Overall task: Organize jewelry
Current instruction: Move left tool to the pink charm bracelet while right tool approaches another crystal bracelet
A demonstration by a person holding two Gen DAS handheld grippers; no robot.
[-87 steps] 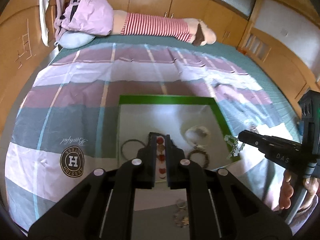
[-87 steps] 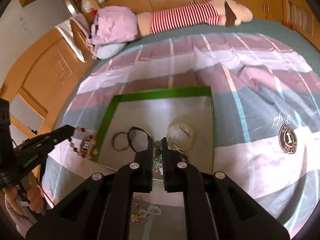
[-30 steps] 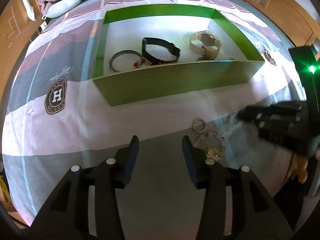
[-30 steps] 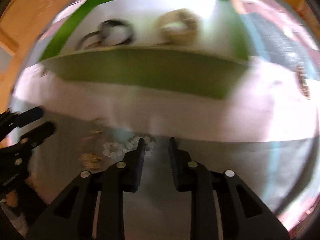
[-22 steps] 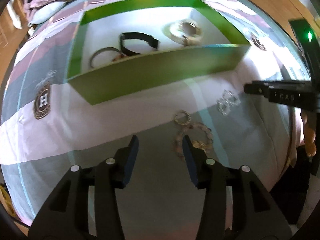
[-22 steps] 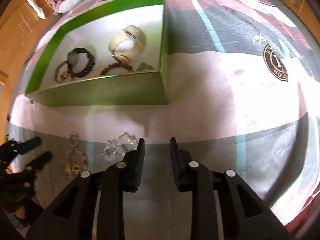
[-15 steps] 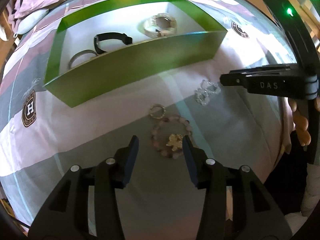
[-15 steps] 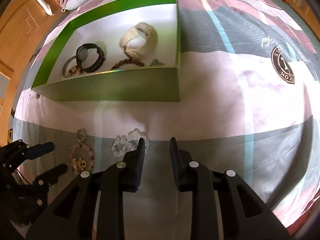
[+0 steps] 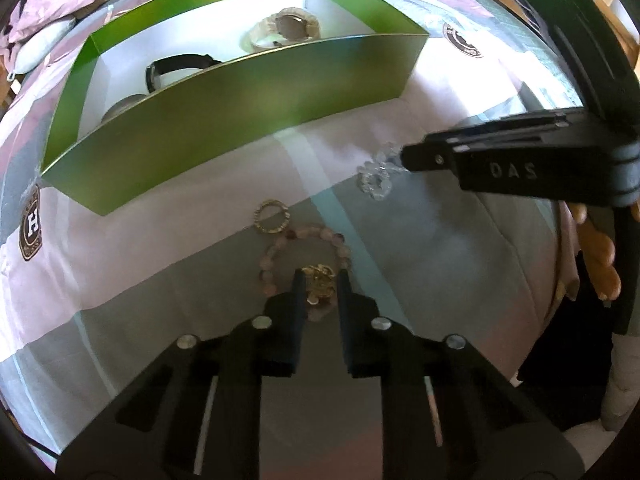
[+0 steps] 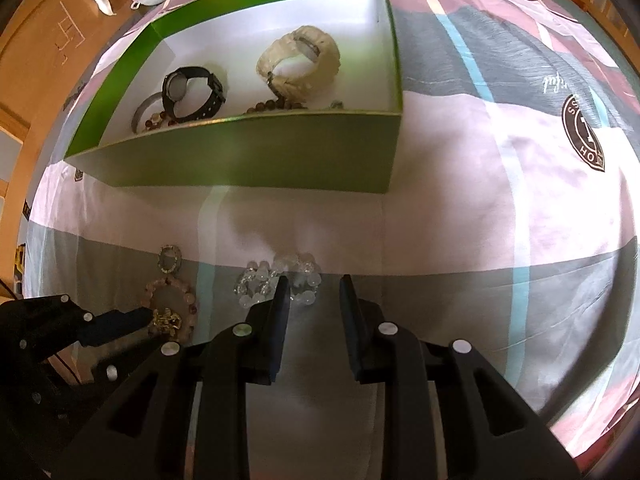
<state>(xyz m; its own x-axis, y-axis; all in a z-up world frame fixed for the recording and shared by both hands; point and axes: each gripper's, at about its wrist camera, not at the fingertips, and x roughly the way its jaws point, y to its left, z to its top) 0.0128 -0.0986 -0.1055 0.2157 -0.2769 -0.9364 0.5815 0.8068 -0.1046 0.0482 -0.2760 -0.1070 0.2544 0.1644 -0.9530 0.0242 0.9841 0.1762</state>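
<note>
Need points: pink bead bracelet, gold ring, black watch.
pink bead bracelet (image 9: 276, 252): left wrist view, beads on its upper left arc.
gold ring (image 9: 273, 216): left wrist view, on its band.
black watch (image 10: 176, 85): right wrist view, on its dial.

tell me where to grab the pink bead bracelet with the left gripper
Take the pink bead bracelet at its near arc, by the gold charm, coming straight down. It lies flat on the bedspread, so only a top pinch across the strand works. The left gripper is open, straddling that charm.
</note>
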